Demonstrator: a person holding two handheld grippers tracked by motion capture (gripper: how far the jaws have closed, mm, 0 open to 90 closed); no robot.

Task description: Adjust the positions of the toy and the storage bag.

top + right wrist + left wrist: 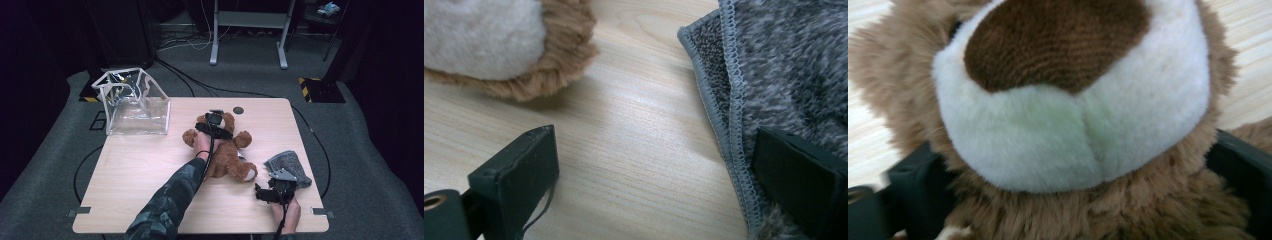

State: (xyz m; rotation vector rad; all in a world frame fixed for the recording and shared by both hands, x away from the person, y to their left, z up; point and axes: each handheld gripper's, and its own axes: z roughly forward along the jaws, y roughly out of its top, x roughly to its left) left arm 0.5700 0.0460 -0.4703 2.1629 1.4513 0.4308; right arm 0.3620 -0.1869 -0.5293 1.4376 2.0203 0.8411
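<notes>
High cam: above near side, looking forward and down on whole bench (150,170). Left claw cam: tight on teddy bear (1068,125) muzzle. Right claw cam: low, close; shares bear foot and grey cloth (789,65) with high cam.

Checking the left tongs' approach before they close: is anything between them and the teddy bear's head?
Nothing visible. The left tongs already straddle the teddy bear, one black jaw on each side of its head, no other object between.

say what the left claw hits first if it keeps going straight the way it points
The teddy bear: its white muzzle sits right ahead, between the left claw's wide jaws. Whether they already touch the fur is unclear.
</notes>
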